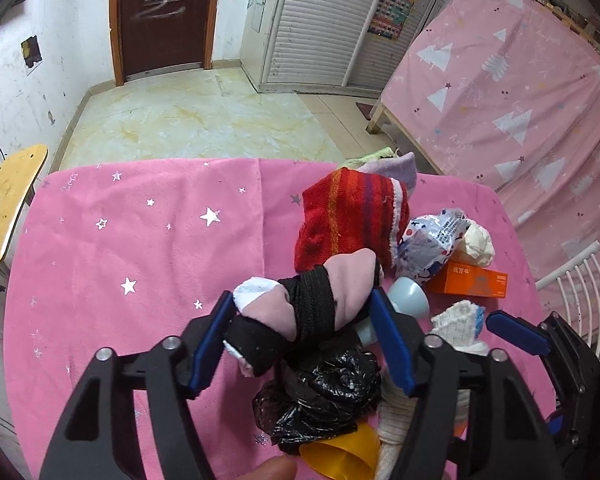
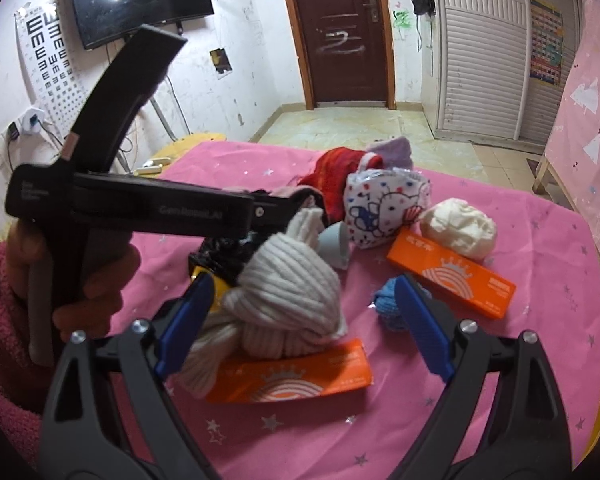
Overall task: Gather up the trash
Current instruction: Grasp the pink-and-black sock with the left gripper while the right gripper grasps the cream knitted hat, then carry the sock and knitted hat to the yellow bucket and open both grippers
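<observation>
In the left wrist view my left gripper (image 1: 303, 298) is shut on a pink, black and white sock bundle (image 1: 300, 312), both blue pads against its ends. Under it lie a crumpled black plastic bag (image 1: 324, 396) and a yellow piece (image 1: 340, 460). My right gripper (image 2: 304, 280) stands open around a knotted grey-white sock bundle (image 2: 288, 300) that rests on an orange box (image 2: 292, 376); its right pad is clear of the bundle. A second orange box (image 2: 452, 276), a crumpled tissue (image 2: 460, 232), a cartoon-print wrapper (image 2: 384, 208) and a pale blue cup (image 2: 336, 248) lie behind.
Everything sits on a table with a pink star cloth (image 1: 140, 240). Red knit cloth (image 1: 348, 220) and a purple cloth (image 1: 400, 168) lie at the far edge. A wooden chair (image 1: 8, 200) stands left, a white chair back (image 1: 580, 280) right, a pink-covered bed (image 1: 520, 100) beyond.
</observation>
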Demonstrator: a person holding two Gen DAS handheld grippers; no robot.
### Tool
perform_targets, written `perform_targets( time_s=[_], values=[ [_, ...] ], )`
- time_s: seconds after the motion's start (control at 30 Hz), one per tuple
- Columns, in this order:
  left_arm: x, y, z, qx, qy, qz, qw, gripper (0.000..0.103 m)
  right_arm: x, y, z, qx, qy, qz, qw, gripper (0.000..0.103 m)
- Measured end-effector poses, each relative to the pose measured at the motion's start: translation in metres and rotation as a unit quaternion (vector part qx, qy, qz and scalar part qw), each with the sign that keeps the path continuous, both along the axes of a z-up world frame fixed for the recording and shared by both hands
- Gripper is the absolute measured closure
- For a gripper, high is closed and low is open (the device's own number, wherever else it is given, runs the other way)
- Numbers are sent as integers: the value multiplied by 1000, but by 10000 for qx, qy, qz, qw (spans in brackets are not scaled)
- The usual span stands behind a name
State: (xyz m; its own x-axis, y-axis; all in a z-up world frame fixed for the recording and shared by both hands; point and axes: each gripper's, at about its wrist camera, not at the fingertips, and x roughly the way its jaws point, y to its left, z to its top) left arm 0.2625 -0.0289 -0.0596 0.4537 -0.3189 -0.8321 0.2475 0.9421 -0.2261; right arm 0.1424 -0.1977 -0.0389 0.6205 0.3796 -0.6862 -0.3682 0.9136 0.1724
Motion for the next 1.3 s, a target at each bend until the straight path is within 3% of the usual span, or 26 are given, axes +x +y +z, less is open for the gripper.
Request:
perform_targets(
  time_s=[0.33,0.37,0.4,0.43,0.7,0.87,1.3],
  values=[
    [-11,1,10,-105,-256,-76,9996,74,3,12,-3,-109,32,69,9999,17],
    [-13,1,12,-141,-276,-83,9995,76,2,14,-3,-136,24,62,9999,23],
    [-14,1,14,-160,-298,-75,9994,77,4,15,-4,-141,66,78,9998,40],
    [-15,3,17,-172,-334,-46,9993,91,5,16,-4,-92,122,100,9998,47],
    [-18,5,18,-82,-362,-47,9993,91,1,18,0,-141,-15,33,9999,58],
    [-22,6,20,-16,-402,8,9992,91,-7,5,16,3,-312,-107,9995,58],
    [-41,13,70,-112,-959,166,9952,91,-17,-41,35,492,-619,-580,9952,58]
  ],
)
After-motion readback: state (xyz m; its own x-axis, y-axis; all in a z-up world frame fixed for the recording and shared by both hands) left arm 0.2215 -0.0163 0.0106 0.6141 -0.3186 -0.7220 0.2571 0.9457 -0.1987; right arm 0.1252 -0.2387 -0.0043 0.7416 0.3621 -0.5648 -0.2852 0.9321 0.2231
